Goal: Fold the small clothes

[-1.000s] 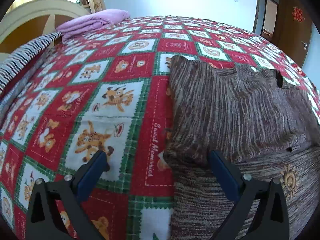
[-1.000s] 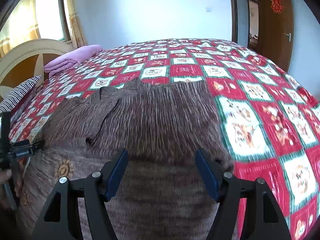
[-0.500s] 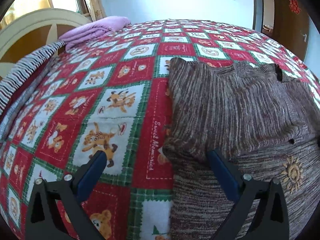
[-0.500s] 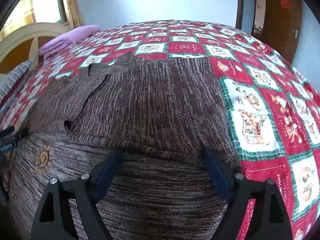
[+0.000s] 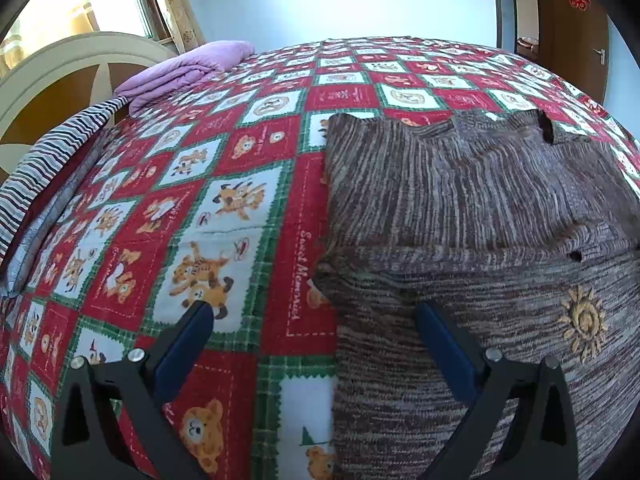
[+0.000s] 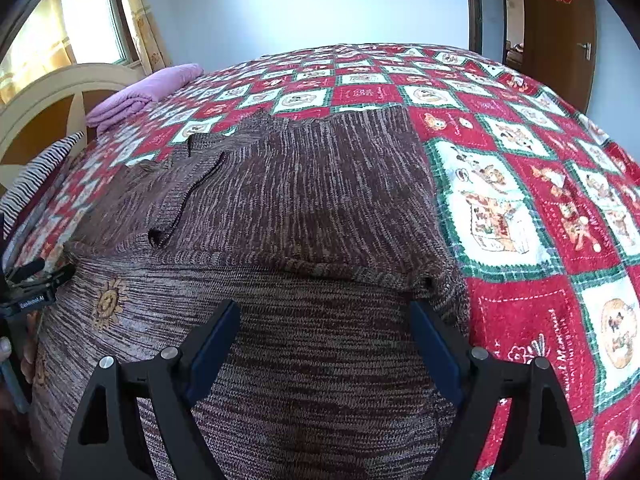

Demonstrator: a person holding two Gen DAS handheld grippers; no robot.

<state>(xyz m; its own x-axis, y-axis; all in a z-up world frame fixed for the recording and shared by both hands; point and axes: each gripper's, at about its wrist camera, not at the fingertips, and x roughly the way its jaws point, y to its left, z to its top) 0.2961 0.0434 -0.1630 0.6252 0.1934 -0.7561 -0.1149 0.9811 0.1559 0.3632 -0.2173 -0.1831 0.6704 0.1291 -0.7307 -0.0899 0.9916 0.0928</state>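
Observation:
A brown striped knit sweater with a gold sun patch lies flat on the bed; its far part is folded over the near part. It also shows in the right wrist view. My left gripper is open and empty, just above the sweater's left edge at the fold. My right gripper is open and empty above the sweater near its right edge. The left gripper also shows at the left edge of the right wrist view.
The bed has a red, green and white cartoon quilt. A folded purple blanket and a striped pillow lie by the headboard at the left. A brown door stands at the far right.
Both grippers have pulled back a little toward me and risen; the sweater lies as before. Both stay open.

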